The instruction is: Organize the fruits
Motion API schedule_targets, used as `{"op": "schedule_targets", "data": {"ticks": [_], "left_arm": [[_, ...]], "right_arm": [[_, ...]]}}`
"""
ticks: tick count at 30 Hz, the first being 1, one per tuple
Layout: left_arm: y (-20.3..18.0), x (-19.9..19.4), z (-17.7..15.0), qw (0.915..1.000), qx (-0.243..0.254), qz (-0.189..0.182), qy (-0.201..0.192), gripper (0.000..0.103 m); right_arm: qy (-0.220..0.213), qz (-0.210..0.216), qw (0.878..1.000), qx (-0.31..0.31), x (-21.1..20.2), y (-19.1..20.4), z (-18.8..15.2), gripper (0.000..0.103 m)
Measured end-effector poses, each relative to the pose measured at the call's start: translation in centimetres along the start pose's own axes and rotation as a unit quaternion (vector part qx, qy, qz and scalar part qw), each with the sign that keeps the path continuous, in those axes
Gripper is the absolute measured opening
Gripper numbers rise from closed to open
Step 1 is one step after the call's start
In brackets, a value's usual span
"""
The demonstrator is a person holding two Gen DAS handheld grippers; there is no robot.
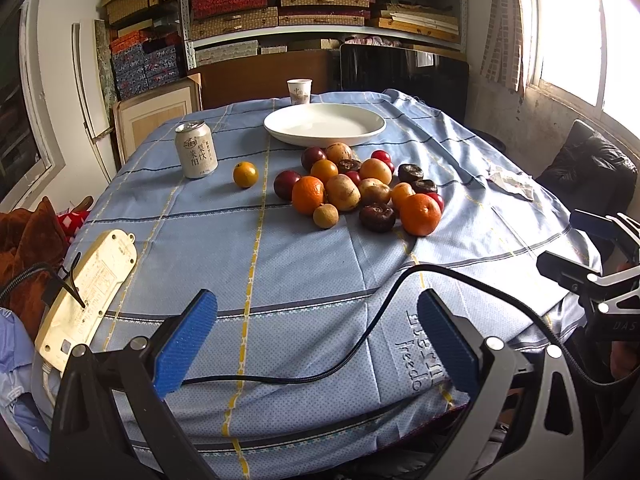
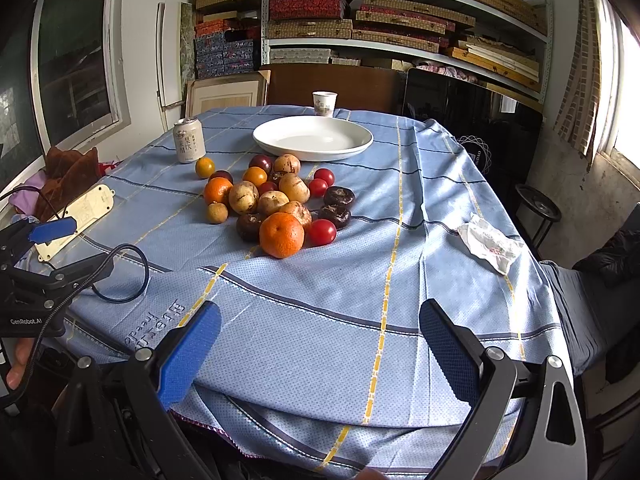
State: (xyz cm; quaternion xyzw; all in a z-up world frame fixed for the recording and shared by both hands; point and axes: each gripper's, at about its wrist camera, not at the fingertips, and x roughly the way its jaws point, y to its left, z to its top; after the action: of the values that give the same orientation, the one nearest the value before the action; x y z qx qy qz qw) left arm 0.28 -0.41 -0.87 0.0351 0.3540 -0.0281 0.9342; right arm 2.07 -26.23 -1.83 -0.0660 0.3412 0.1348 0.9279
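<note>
While both sets of jaws are held released above the near table [image 2: 320, 340] edge, nothing is gripped. Fruit [image 1: 352, 188] is piled well ahead of them, with a white plate [image 1: 324, 125] beyond.

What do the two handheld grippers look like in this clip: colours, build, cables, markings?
Both match: the left gripper and right gripper have black frames with silver rivets and flat fingers faced with textured blue pads. A black braided cable loops across the tablecloth from the left one, whose body reads "GenRobot.AI". No sleeves are visible.
</note>
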Motion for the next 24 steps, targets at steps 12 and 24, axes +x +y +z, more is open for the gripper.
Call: {"op": "schedule_targets", "data": {"ticks": [12, 24], "left_arm": [[0.06, 0.21, -0.26, 1.0000, 0.000, 0.000, 0.002, 0.098], [0.70, 0.74, -0.44, 0.9997, -0.013, -0.015, 0.011, 0.098]], "right_arm": [[0.002, 0.000, 1.000, 0.000, 0.10, -0.02, -0.05, 0.100], [0.007, 0.001, 1.000, 0.002, 0.51, -0.16, -0.36, 0.100]]}}
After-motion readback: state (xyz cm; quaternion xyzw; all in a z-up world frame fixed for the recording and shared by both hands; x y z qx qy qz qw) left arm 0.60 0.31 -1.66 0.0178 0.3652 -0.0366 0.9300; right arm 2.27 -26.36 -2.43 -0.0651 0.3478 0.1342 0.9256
